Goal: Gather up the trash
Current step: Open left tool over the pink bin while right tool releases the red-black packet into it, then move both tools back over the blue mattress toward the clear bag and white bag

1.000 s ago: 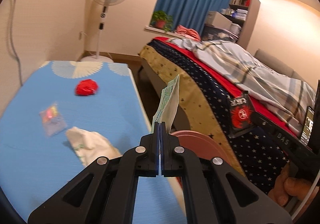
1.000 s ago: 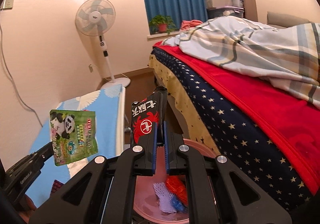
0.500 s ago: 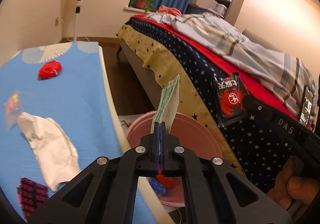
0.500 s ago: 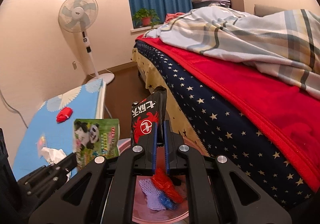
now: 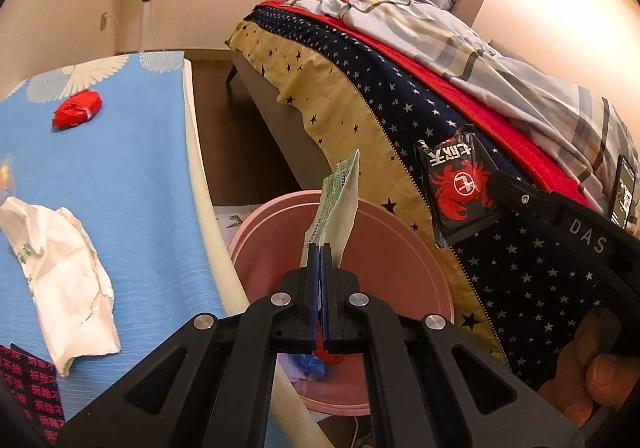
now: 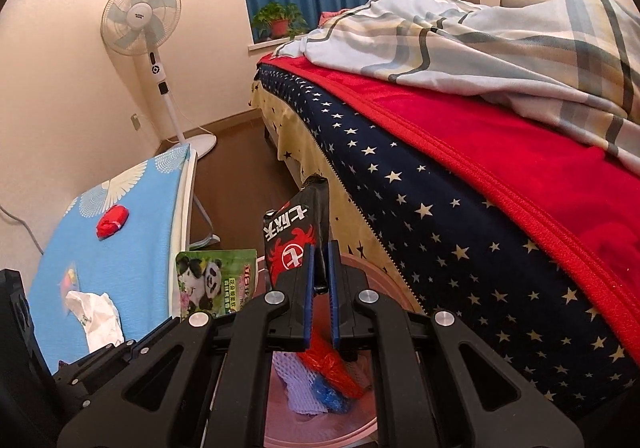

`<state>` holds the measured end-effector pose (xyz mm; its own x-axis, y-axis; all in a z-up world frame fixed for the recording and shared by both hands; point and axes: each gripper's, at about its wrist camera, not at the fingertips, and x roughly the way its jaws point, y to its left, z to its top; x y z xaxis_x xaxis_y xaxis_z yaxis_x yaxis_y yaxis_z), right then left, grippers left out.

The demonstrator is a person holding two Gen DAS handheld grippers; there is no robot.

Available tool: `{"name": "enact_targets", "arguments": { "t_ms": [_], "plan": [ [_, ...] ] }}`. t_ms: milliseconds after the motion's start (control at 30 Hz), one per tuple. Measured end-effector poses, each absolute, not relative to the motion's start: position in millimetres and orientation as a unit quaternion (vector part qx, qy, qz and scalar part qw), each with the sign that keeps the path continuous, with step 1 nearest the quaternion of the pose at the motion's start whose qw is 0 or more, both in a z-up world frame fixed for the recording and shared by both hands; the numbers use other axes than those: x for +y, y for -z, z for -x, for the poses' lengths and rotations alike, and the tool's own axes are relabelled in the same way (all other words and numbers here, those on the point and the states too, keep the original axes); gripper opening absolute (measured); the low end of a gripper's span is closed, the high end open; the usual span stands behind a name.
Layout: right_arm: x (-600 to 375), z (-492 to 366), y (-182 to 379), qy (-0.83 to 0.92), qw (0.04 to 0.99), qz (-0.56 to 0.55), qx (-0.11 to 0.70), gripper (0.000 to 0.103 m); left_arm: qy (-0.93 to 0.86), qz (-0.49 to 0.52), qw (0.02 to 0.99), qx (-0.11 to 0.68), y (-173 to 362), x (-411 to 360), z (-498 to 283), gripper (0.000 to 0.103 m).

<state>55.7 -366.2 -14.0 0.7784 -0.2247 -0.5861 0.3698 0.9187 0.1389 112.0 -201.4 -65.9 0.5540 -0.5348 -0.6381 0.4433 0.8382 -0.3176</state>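
Both grippers hang over the pink bin [image 5: 400, 244], the left gripper [image 5: 320, 248] clenched on a panda wrapper [image 5: 338, 204] and the right gripper [image 6: 319, 260] on a black snack packet [image 6: 294, 240] (drop step in hand), so next both jaws must let go.

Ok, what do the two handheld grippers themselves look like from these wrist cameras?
Both are matte black plastic linkages with triangular cut-outs and silver round pivot pins. The left gripper and right gripper each carry blue pads lining the fingers. In the left wrist view, the right gripper's arm bears white "DAS" lettering and a small circled 1. No cables or sleeves show.

R gripper [image 6: 319, 260] pinches black wrapper [image 6: 294, 244]; over pink bin [image 6: 384, 280]
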Motion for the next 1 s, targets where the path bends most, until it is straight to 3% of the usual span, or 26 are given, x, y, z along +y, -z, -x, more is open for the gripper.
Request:
{"name": "enact_targets", "arguments": {
  "t_ms": [100, 200, 267, 333, 1000],
  "plan": [
    [-368, -57, 15, 0.163, 0.932, -0.127, 0.298, 0.011, 0.28, 0.056, 0.874, 0.394, 71, -204, -115, 0.003],
    [-369, -57, 16, 0.164, 0.93, -0.13, 0.301, 0.012, 0.27, 0.056, 0.874, 0.4, 75, -202, -116, 0.02],
    [-370, -57, 16, 0.167, 0.93, -0.131, 0.3, 0.015, 0.268, 0.063, 0.874, 0.4, 75, -199, -116, 0.02],
    [-370, -56, 15, 0.168, 0.931, -0.135, 0.296, 0.028, 0.268, 0.065, 0.876, 0.395, 72, -195, -116, 0.02],
    [-333, -48, 1, 0.086, 0.951, -0.145, 0.259, 0.028, 0.203, 0.072, 0.914, 0.344, 31, -124, -94, 0.02]
  ]
}}
